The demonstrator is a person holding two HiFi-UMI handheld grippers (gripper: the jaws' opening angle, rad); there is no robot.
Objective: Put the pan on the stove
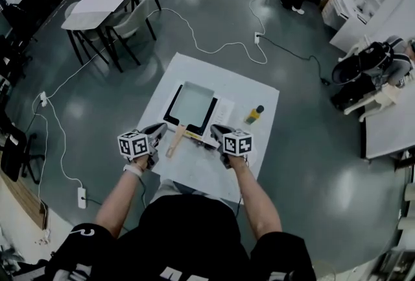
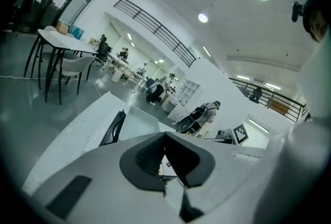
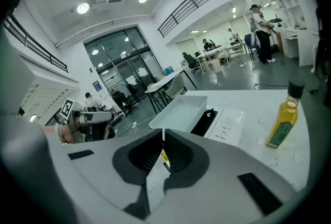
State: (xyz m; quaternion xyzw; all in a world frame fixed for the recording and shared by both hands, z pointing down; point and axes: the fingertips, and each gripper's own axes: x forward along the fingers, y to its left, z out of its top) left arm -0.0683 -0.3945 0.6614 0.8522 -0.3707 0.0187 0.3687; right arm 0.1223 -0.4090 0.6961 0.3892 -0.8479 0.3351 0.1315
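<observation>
A pale rectangular pan (image 1: 191, 103) lies on top of a black stove (image 1: 170, 111) in the middle of the white table (image 1: 259, 95). The pan's wooden handle (image 1: 175, 140) points toward me. The stove's white control panel (image 1: 222, 111) is to the pan's right. My left gripper (image 1: 157, 130) hovers at the table's near edge just left of the handle, jaws shut with nothing between them. My right gripper (image 1: 218, 131) is just right of the handle, also shut and empty. The right gripper view shows the pan (image 3: 181, 112) ahead beyond the closed fingertips.
A yellow oil bottle (image 1: 254, 115) with a dark cap stands right of the stove; it also shows in the right gripper view as the bottle (image 3: 283, 119). White cables (image 1: 194, 39) run over the grey floor. A second table with chairs (image 1: 107, 4) stands far left.
</observation>
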